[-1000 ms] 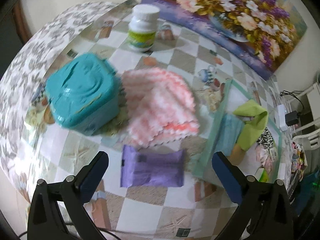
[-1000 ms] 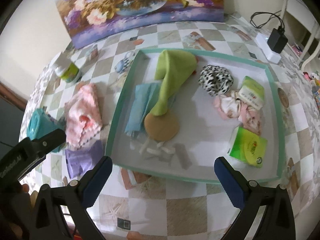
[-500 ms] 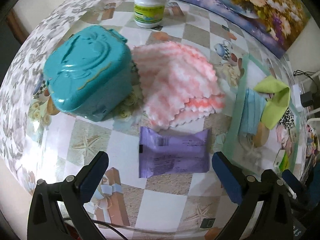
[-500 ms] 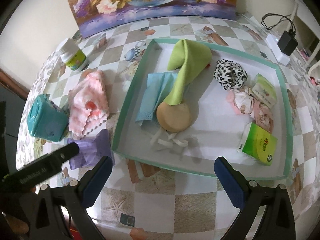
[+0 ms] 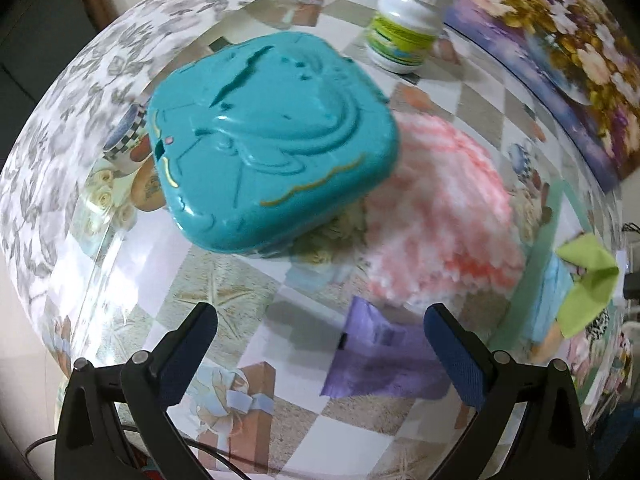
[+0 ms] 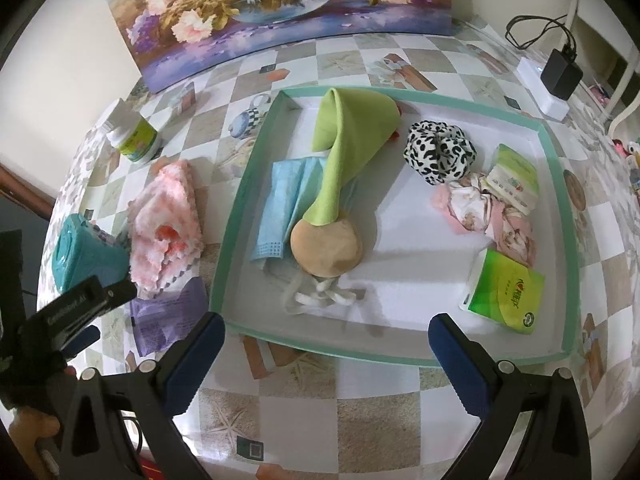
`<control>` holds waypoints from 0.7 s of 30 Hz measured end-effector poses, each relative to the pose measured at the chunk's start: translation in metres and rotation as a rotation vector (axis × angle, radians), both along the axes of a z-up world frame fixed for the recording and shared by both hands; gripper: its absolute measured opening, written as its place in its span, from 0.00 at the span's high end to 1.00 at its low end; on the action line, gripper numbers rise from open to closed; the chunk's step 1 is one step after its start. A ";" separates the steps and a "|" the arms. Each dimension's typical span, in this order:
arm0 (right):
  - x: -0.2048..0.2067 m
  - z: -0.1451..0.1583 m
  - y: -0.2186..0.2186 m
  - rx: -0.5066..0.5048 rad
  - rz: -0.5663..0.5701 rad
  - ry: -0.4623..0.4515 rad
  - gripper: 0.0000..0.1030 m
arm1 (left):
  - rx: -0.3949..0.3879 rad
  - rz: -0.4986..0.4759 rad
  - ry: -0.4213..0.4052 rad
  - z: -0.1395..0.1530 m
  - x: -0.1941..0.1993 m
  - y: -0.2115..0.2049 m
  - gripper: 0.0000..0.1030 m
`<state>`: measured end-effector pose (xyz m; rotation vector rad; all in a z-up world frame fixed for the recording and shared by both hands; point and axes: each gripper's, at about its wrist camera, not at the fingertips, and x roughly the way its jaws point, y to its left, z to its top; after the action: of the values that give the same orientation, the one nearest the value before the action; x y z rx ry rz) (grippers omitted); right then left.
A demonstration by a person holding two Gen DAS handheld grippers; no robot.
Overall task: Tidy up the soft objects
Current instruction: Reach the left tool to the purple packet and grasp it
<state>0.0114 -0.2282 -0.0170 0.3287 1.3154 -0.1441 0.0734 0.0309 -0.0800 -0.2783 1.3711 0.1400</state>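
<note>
A checked bench carries a teal-rimmed tray already holding cloths and tissue packs. Outside it, left of the rim, lie a pink towel and a purple wipes pack. The left gripper, fingers open and empty, should probably centre over the pack before closing. Only the right wrist view shows the tray's contents, above the open, empty right gripper.

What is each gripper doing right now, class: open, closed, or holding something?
Left gripper: open, holding nothing, above the purple packet.
Right gripper: open, holding nothing, at the near edge of the tray.
</note>
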 end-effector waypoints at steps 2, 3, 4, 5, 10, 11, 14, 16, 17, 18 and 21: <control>0.000 0.000 0.001 -0.001 0.003 0.001 0.00 | 0.015 0.011 0.005 -0.004 0.003 0.001 0.00; 0.000 0.000 0.001 -0.001 0.001 0.001 0.00 | 0.017 0.017 0.007 -0.005 0.004 0.001 0.00; 0.000 0.000 0.001 0.000 0.000 0.003 0.00 | 0.015 0.027 0.010 -0.008 0.006 0.002 0.00; 0.000 -0.001 0.000 0.000 -0.002 0.003 0.00 | 0.017 0.035 0.012 -0.010 0.008 0.003 0.00; 0.001 -0.001 0.000 0.002 0.000 0.004 0.00 | 0.044 0.029 0.075 -0.026 0.009 0.006 0.00; 0.001 -0.001 0.000 0.002 -0.001 0.003 0.00 | 0.039 0.025 0.094 -0.029 0.009 0.007 0.00; 0.000 -0.001 -0.001 0.004 -0.004 0.005 0.00 | 0.032 0.017 0.117 -0.032 0.004 0.009 0.00; 0.000 -0.002 -0.002 0.006 -0.007 0.007 0.00 | 0.033 0.008 0.123 -0.033 0.002 0.008 0.00; 0.000 -0.002 -0.003 0.006 -0.009 0.009 0.00 | 0.030 0.001 0.127 -0.033 0.000 0.008 0.00; -0.001 -0.003 -0.004 0.006 -0.012 0.010 0.00 | 0.025 -0.004 0.130 -0.032 -0.002 0.009 0.00; -0.002 -0.004 -0.006 0.007 -0.024 0.015 0.00 | -0.002 -0.024 0.136 -0.031 -0.012 0.005 0.00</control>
<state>0.0092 -0.2345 -0.0212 0.3503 1.3273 -0.1625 0.0611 0.0364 -0.1114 -0.2576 1.5086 0.1403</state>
